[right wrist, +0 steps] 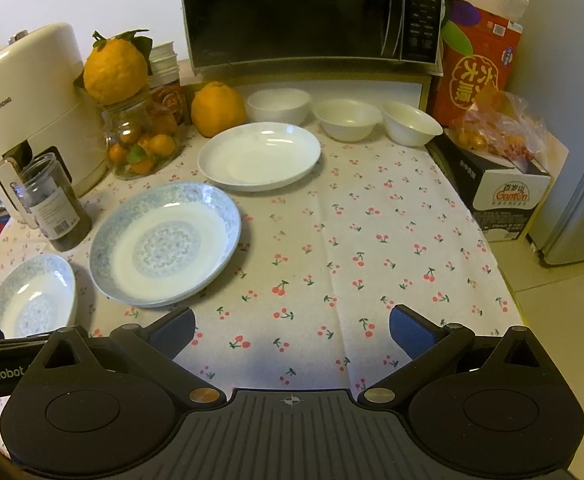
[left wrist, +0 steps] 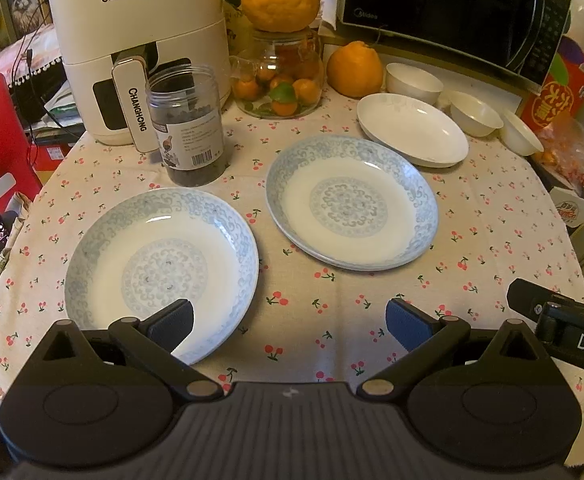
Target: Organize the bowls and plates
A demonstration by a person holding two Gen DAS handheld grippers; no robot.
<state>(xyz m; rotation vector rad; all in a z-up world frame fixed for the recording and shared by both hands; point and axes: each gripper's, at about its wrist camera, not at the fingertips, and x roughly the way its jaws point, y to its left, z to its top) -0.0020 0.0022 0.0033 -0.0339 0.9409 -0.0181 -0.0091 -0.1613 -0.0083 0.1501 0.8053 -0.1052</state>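
Note:
Two blue-patterned plates lie on the cherry-print tablecloth: one at front left (left wrist: 159, 264) (right wrist: 31, 300), one in the middle (left wrist: 352, 204) (right wrist: 163, 244), which seems to be a stack of two. A plain white plate (left wrist: 412, 130) (right wrist: 259, 156) lies behind them. Three white bowls (left wrist: 414, 80) (left wrist: 474, 112) (left wrist: 520, 132) stand in a row at the back, also in the right wrist view (right wrist: 279, 104) (right wrist: 348, 118) (right wrist: 410, 122). My left gripper (left wrist: 289, 326) is open and empty, its left finger over the near plate's rim. My right gripper (right wrist: 292, 334) is open and empty above bare cloth.
A white air fryer (left wrist: 131, 48), a dark jar (left wrist: 189, 124), a glass jar of small oranges (left wrist: 279, 80) with a big citrus on top, another citrus (left wrist: 354, 68) and a microwave (left wrist: 452, 12) line the back. Boxes and a bag (right wrist: 492, 160) stand at the right edge.

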